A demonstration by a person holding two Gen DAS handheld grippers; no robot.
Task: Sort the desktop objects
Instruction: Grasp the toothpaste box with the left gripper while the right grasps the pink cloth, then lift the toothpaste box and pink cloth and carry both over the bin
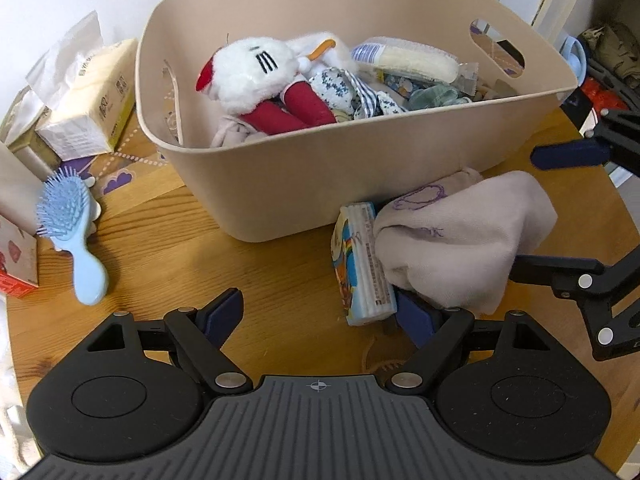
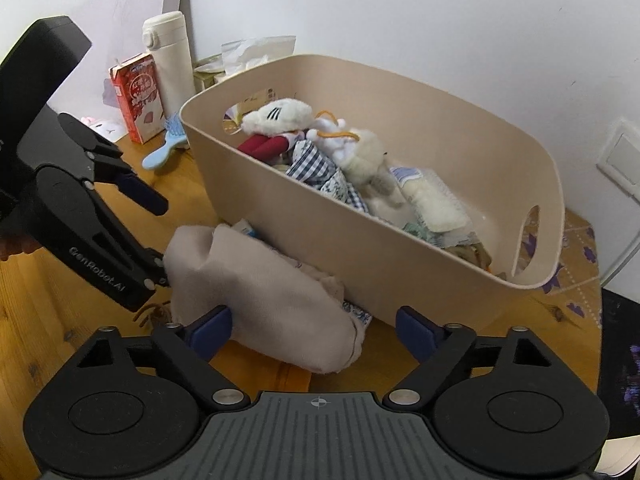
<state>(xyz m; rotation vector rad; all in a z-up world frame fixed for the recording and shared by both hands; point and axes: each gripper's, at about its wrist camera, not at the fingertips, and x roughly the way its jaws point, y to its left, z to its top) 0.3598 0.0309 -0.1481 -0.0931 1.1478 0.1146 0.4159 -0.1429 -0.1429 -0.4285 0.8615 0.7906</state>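
Matt plastic, soft cloth and varnished wood around my fingers.
Ahead of my fingers (image 1: 224,312) the beige bin (image 1: 320,184) is smooth matt plastic; the cloth bundle (image 1: 460,240) beside them looks soft and nubbly, the table (image 1: 160,248) glossy grained wood, the hairbrush (image 1: 76,236) shiny plastic.

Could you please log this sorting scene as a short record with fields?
surface: wooden table
bin: beige basket, holding a white plush toy and fabric items
beside basket: beige cloth next to a colourful packet
left of basket: blue hairbrush, tissue pack
left gripper: open, low over the table, holding nothing
right gripper: open, around the cloth
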